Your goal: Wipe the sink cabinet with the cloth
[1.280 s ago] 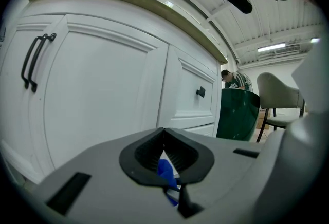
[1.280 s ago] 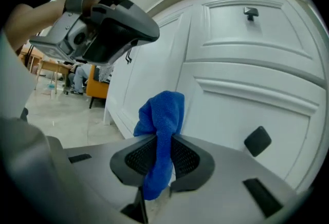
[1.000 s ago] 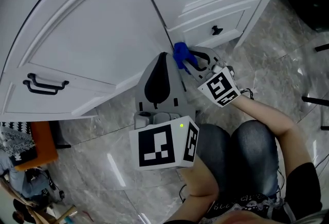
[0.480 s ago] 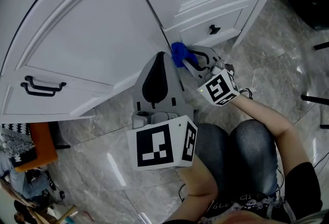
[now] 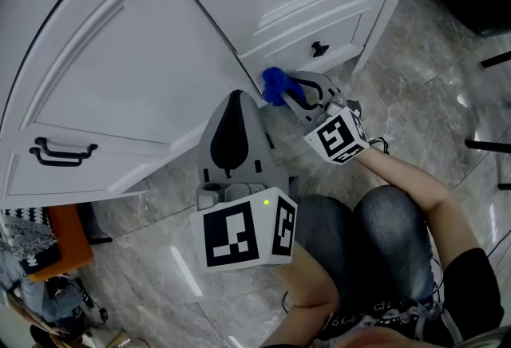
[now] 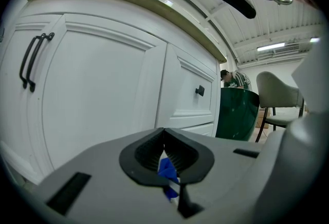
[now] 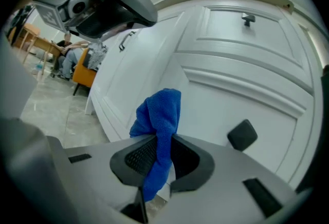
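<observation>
The white sink cabinet (image 5: pixel 120 59) fills the top of the head view. My right gripper (image 5: pixel 285 96) is shut on a blue cloth (image 5: pixel 274 85), which it holds against the cabinet's lower edge, at the foot of the seam between the big door and the drawer front. In the right gripper view the cloth (image 7: pixel 159 115) stands bunched up out of the right gripper (image 7: pixel 163 138), close to the white panel. My left gripper (image 5: pixel 235 96) hangs just left of the cloth with its tips together. In its own view the left gripper (image 6: pixel 164 130) shows a scrap of blue behind the tips.
A black bar handle (image 5: pixel 60 153) sits on the door at the far left. Black knobs (image 5: pixel 319 49) mark the drawer fronts. The person's knees (image 5: pixel 383 235) are close below on the grey marble floor (image 5: pixel 152 251). An orange seat (image 5: pixel 60 239) stands at the lower left.
The head view has shifted slightly. My left gripper has drifted a little left and down. The right gripper stays at the cabinet's lower edge with the cloth, hardly moved.
</observation>
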